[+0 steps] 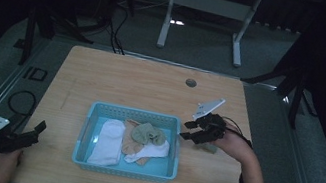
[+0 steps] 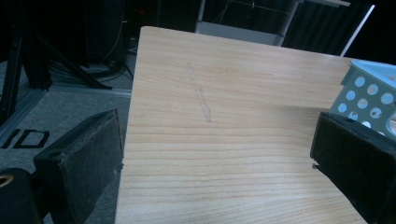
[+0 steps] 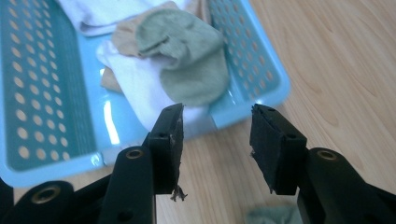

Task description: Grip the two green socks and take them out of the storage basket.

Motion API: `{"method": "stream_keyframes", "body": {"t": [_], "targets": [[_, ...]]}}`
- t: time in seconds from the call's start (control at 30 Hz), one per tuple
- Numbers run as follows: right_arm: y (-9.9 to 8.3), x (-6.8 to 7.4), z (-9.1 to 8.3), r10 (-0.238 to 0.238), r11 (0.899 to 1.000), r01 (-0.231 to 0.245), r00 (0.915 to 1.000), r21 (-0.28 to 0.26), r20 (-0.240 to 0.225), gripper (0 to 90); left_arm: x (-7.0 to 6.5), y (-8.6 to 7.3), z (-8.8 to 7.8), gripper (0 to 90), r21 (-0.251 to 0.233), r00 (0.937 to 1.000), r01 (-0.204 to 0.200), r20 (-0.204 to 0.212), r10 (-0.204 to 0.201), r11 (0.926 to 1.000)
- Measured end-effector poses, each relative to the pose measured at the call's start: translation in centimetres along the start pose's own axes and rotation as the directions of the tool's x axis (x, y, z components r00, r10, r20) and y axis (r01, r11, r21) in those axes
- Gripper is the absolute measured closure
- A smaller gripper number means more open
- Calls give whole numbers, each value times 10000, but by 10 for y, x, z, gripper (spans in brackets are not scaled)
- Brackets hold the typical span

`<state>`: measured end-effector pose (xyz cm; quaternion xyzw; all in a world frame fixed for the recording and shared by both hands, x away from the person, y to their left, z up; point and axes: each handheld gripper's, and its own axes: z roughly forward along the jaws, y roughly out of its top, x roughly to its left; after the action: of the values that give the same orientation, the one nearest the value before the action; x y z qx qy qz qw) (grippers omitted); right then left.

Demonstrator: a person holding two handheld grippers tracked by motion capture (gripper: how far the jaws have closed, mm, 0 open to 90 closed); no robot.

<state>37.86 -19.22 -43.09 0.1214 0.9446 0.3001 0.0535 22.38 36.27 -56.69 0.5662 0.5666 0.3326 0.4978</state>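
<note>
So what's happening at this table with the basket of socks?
A person is sorting socks with a hand-held tool in each hand. The blue basket on the wooden table holds a white sock, a tan sock and a green sock. The right tool hovers open and empty just beside the basket's right edge, with another green sock lying on the table under it. The left tool rests open at the table's near left corner.

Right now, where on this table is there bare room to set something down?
Free: the wide strip of table beyond the blue basket, and the patch between the basket and the left gripper. Crowded: inside the basket, full of socks, and its right side, where the right gripper hovers over a green sock.
</note>
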Motion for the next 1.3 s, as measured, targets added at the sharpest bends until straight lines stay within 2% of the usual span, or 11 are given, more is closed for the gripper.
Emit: {"method": "stream_keyframes", "body": {"t": [0.3, 0.6, 0.87, 1.3], "targets": [[25, 10, 23, -595, 9974, 610, 9975, 382, -386, 541, 0, 0, 0, 24, -10, 10000, -2, 25, 2, 10000], [41, 14, 49, -807, 9941, 862, 9934, 665, -818, 541, 0, 0, 0, 24, -41, 10000, 31, 60, -31, 10000], [49, 19, 71, -978, 9889, 1088, 9893, 1013, -1079, 540, 0, 0, 0, 24, -45, 10000, 33, 74, -33, 10000], [50, 22, 98, -1032, 9766, 1218, 9884, 1771, -1112, 538, 0, 0, 0, 24, -21, 10000, 36, 82, -36, 10000]]}}
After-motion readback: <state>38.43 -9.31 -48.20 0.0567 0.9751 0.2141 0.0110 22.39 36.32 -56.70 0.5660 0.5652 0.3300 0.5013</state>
